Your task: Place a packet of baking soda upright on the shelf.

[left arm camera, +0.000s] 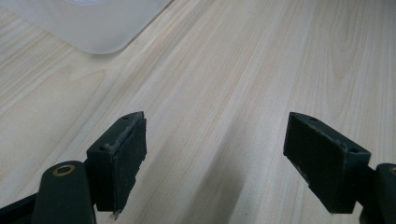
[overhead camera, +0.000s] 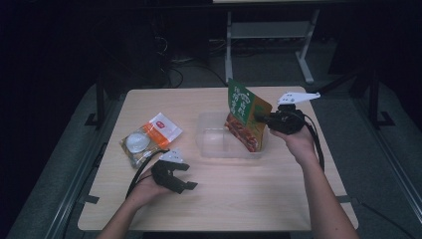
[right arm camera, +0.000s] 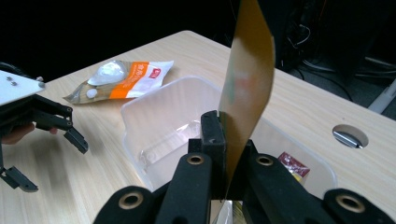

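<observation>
Over the desk's (overhead camera: 278, 199) right half, the right tool (overhead camera: 262, 118) points level toward the left edge, pinching the flat green-and-orange printed foil pouch (overhead camera: 246, 115) by its edge. The pouch stands tilted, long axis near upright, bottom inside the clear plastic tub (overhead camera: 214, 142). Near the front-left corner, the left tool (overhead camera: 185, 175) rests low, jaws spread.

Bin (left arm camera: 88, 28): I see just a corner, cut off at the top edge.
Pouch (overhead camera: 247, 117): print too small for me to read.
Pouch bottom: hidden behind the bin's near wall.
</observation>
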The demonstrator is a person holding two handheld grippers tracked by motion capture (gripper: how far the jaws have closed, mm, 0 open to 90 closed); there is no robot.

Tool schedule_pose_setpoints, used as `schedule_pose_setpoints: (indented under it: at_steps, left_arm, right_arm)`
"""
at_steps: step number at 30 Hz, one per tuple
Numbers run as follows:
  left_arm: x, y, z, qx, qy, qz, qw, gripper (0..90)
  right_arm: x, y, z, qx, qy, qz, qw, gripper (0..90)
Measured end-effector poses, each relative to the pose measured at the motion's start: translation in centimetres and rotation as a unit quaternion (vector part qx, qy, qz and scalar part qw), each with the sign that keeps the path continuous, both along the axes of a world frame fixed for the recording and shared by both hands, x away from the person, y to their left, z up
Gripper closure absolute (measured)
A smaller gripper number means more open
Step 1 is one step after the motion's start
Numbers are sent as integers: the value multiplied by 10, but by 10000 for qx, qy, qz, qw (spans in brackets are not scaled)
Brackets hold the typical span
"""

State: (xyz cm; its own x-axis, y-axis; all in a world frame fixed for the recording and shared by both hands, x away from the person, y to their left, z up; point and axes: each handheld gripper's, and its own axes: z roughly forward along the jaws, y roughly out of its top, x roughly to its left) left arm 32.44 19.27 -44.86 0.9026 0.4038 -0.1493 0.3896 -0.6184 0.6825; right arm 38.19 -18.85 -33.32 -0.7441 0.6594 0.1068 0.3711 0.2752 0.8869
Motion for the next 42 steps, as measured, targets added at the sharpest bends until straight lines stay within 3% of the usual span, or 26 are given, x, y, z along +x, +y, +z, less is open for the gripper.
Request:
schedule_pose_setpoints:
  at_steps: [13, 17, 35, 42]
  left_arm:
    - [-1, -2, -2, -66, 71, 54, 9999, 203]
    - [-2, -4, -2, -71, 87, 49, 9999, 201]
    - [-2, -5, -3, -20, 56, -15, 10000, 191]
    - [-2, -5, -3, -11, 49, -21, 10000, 189]
  right_arm:
    - [1, 2, -12, -54, 86, -19, 9999, 890]
    - [0, -1, -14, -115, 122, -34, 9999, 851]
    - [-16, 5, -20, -524, 303, -3, 9982, 400]
    - [-27, 0, -25, -591, 310, -156, 9977, 315]
